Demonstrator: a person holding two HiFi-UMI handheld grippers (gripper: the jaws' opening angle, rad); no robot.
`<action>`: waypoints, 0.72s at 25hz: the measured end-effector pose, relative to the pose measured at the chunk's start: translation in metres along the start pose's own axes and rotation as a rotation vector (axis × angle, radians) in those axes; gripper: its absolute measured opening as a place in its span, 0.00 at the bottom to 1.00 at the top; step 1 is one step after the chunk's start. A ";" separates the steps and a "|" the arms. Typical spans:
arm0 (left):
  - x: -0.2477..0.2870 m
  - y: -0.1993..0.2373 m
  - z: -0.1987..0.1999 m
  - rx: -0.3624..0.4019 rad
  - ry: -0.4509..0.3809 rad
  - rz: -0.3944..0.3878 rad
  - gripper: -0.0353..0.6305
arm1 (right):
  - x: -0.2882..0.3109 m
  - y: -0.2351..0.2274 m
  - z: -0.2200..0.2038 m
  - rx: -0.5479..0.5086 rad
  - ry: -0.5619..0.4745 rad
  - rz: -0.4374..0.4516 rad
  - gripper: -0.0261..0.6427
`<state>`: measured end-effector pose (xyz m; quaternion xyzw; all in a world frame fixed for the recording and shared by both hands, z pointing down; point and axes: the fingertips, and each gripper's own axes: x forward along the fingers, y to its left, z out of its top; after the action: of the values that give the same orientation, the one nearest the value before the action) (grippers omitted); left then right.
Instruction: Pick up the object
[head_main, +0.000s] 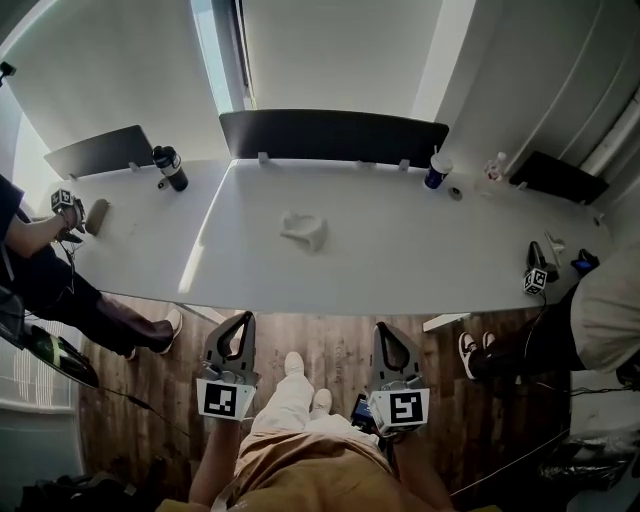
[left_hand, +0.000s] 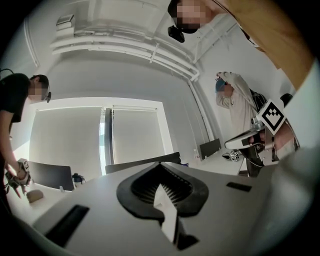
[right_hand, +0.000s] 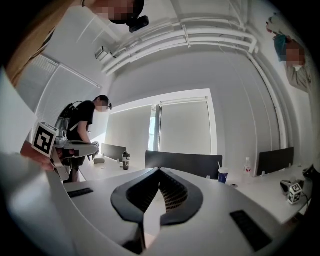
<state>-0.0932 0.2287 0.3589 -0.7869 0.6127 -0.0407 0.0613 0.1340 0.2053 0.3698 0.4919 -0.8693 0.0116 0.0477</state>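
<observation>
Crumpled white object (head_main: 304, 230) lies alone mid-table (head_main: 420, 262), well apart from both tools. I hold my left tool (head_main: 238, 322) and right tool (head_main: 388, 332) closed and empty, level, over the floor short of the near edge, so I judge no reach has begun. Black bottle (head_main: 170, 168) and blue cup (head_main: 437, 171) stand along the far edge by a dark screen (head_main: 333, 136). Nothing blocks the path. Other people work at both ends.

Smooth matt white table (head_main: 400, 255), wood-plank floor (head_main: 345, 340), crumpled cloth-like object (head_main: 305, 230)

The object (head_main: 303, 229) and table (head_main: 400, 250) are white, the cup (head_main: 437, 172) blue.
</observation>
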 end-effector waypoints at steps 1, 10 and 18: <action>0.007 0.004 -0.002 -0.001 0.002 -0.005 0.06 | 0.007 0.000 0.001 0.005 -0.002 0.000 0.05; 0.086 0.044 -0.012 0.004 -0.024 -0.072 0.06 | 0.094 0.006 0.012 -0.038 -0.005 0.018 0.05; 0.120 0.073 -0.034 -0.047 0.016 -0.096 0.06 | 0.137 0.008 0.000 -0.013 0.045 0.021 0.05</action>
<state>-0.1384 0.0937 0.3804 -0.8161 0.5757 -0.0353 0.0360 0.0570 0.0919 0.3829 0.4819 -0.8732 0.0175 0.0704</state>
